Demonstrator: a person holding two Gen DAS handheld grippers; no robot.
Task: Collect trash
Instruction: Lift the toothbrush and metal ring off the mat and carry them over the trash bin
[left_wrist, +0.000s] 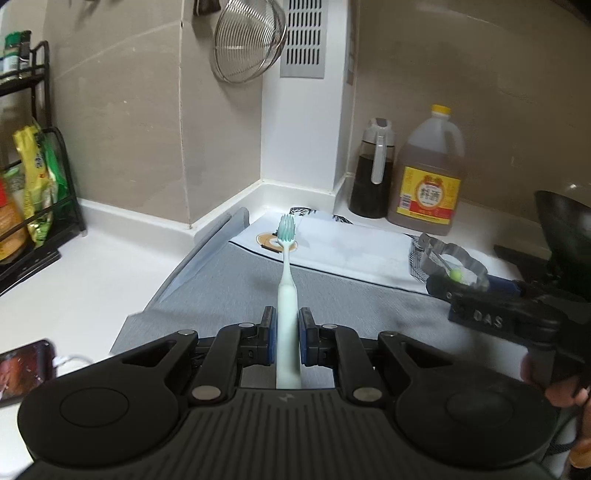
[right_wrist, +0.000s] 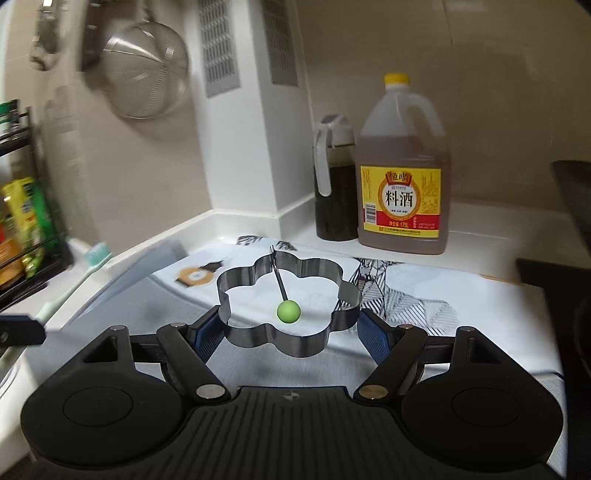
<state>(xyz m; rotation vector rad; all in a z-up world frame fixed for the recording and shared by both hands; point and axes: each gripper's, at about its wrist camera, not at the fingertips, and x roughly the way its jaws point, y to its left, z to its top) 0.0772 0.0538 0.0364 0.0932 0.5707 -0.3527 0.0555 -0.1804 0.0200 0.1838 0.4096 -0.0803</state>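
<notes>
You had both items in hand: left claw (left_wrist: 287, 341) pinched narrow on one toothbrush (left_wrist: 286, 295), head pointing out ahead of it; right claw (right_wrist: 291, 334) spread wide, clamping one flower-shaped egg ring (right_wrist: 290, 334) above the tabletop (right_wrist: 480, 236). Neither binned yet; no bin visible.

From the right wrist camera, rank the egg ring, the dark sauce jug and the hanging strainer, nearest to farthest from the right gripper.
1. Egg ring, held in the right gripper.
2. Dark sauce jug, on the counter behind, slightly right.
3. Hanging strainer, high on the wall, upper left.
</notes>
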